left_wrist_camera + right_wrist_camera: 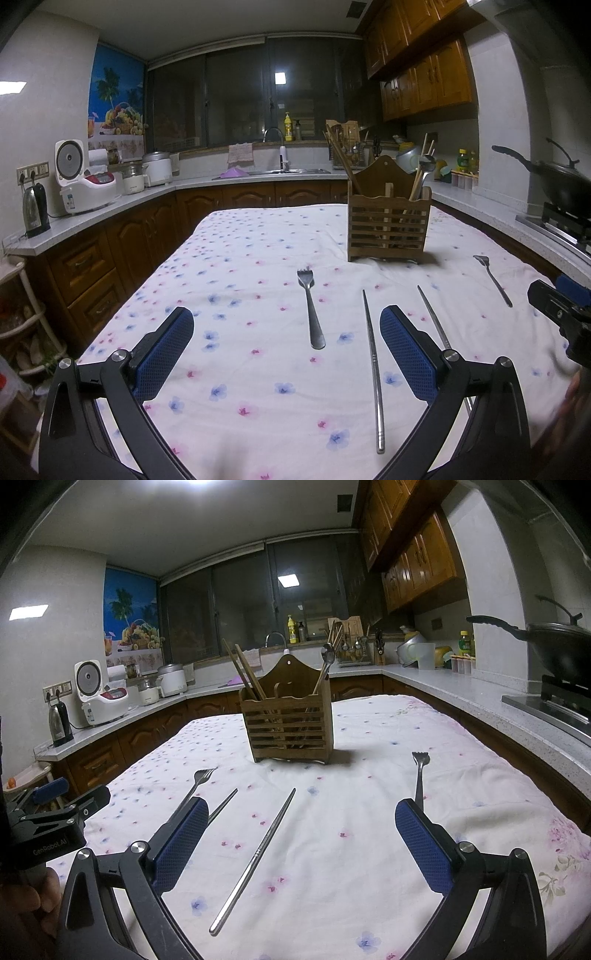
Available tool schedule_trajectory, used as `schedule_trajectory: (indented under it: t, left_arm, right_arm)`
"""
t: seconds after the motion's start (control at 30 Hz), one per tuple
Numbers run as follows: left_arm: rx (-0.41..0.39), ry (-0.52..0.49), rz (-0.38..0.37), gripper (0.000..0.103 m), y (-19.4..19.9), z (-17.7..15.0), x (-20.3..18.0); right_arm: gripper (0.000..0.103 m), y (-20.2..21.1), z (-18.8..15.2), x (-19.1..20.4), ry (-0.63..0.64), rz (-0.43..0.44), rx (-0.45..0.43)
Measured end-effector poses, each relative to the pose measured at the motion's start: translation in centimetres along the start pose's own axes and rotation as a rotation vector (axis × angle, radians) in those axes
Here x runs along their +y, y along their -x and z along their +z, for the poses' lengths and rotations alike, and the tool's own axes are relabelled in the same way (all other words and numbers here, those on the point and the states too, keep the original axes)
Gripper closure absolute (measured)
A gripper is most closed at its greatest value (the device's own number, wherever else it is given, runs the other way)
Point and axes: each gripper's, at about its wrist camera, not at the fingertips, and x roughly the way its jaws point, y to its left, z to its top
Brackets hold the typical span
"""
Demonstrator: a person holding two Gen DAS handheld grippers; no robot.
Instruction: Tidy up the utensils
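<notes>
A wooden slatted utensil holder [388, 227] stands on the flowered tablecloth, holding wooden chopsticks and a spoon; it also shows in the right wrist view [291, 722]. A metal fork [311, 308] lies ahead of my open, empty left gripper [286, 341]. One metal chopstick [372, 363] lies by its right finger, a second chopstick [433, 317] lies beyond it. A second fork [493, 278] lies far right. My right gripper [301, 834] is open and empty over a metal chopstick [255, 858]. The left fork [197, 784], the other chopstick [223, 805] and the right fork [419, 775] lie around it.
The table [240, 258] sits inside a U-shaped counter [110, 206]. A rice cooker [83, 181] and kettle [35, 210] stand on the left, a sink [273, 170] at the back, a wok [565, 182] on a stove at the right. The right gripper's body [565, 317] shows at the right edge.
</notes>
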Motion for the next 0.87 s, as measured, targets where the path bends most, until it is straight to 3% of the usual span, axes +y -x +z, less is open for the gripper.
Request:
schedule_trajectory:
  t: [0.87]
  left_arm:
    - [0.003, -0.013, -0.032, 0.0, -0.33, 0.9, -0.77]
  right_arm:
    - [0.001, -0.09, 0.12, 0.6, -0.006, 0.009, 0.008]
